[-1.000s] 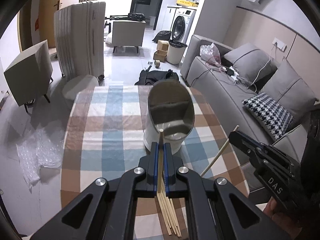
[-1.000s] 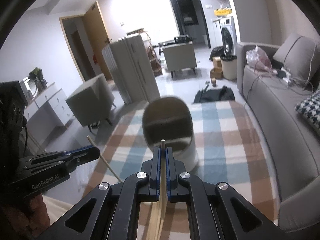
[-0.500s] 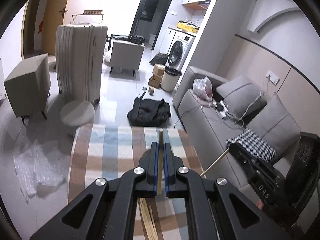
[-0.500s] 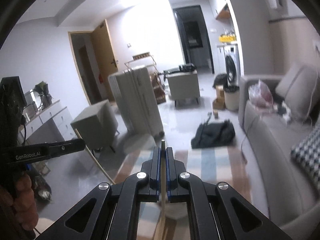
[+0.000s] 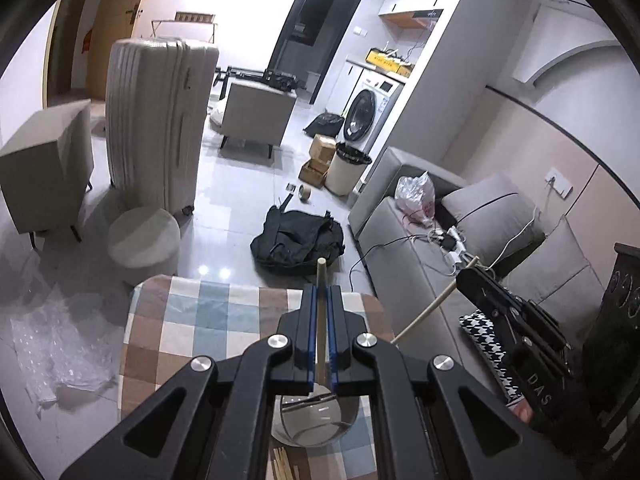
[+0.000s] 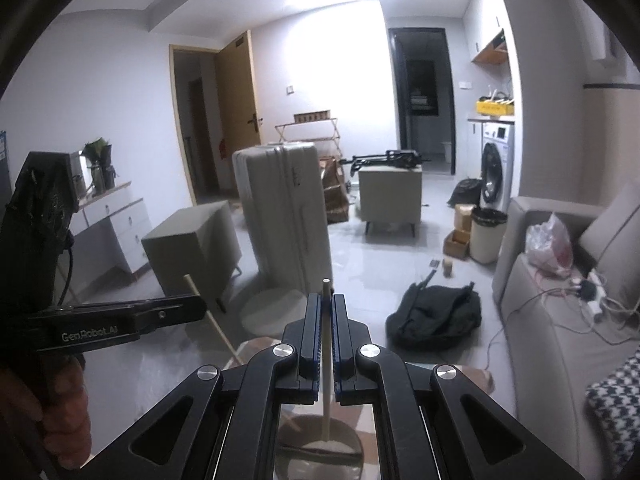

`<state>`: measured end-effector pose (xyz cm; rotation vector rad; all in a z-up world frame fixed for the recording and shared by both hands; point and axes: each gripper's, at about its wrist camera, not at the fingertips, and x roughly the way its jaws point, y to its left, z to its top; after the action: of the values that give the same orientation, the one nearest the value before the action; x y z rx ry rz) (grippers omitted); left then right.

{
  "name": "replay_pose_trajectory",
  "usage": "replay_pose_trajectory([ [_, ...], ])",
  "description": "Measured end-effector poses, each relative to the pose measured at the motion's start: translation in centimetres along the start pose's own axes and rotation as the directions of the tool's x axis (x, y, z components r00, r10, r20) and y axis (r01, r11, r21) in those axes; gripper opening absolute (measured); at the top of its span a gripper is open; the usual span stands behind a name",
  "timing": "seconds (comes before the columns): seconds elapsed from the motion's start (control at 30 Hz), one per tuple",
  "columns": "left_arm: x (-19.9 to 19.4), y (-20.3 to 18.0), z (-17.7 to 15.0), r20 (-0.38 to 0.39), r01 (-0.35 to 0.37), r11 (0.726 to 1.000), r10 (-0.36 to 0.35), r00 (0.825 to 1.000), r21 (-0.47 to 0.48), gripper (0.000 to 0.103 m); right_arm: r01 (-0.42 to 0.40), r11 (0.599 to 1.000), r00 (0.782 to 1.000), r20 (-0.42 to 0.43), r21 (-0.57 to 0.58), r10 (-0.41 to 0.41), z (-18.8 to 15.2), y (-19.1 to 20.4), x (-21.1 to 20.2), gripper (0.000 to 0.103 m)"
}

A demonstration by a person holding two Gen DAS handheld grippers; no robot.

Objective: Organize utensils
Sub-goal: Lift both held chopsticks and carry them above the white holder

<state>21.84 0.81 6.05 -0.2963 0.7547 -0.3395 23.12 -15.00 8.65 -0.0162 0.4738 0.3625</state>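
I see 1 chopstick [image 5: 321,312] pinched between the closed pads of my left gripper [image 5: 321,300], its long axis running along the fingers, tip poking out forward. My right gripper [image 6: 327,320] clamps a 2nd chopstick [image 6: 327,360] likewise, above the utensil holder [image 6: 320,452] on the checked tablecloth [image 5: 192,320].

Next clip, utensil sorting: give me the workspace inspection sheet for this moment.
Surface: checked tablecloth on a table, partly hidden by the tools.
Job's things: one chopstick in the left tool; another chopstick in the right tool; utensil holder below them; spare chopsticks on the cloth.
Clutter: nothing else seen on the table.
Grippers: both tools shut on their chopsticks.
Cables: power strip and cords on the sofa.
Surroundings: suitcase, black bag, washing machine.
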Motion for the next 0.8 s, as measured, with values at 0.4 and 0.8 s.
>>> replay_pose_trajectory([
  [0.4,3.7,1.5,-2.0,-0.082,0.028,0.999,-0.031,0.996,-0.039,0.001,-0.013,0.999,0.998,-0.061,-0.033,0.011,-3.9,-1.0,4.3,0.004],
  [0.8,4.6,0.6,-2.5,-0.137,0.031,1.0,-0.03,0.99,0.001,0.001,-0.047,0.998,0.992,-0.121,-0.032,0.043,-6.3,-1.2,5.6,0.004],
])
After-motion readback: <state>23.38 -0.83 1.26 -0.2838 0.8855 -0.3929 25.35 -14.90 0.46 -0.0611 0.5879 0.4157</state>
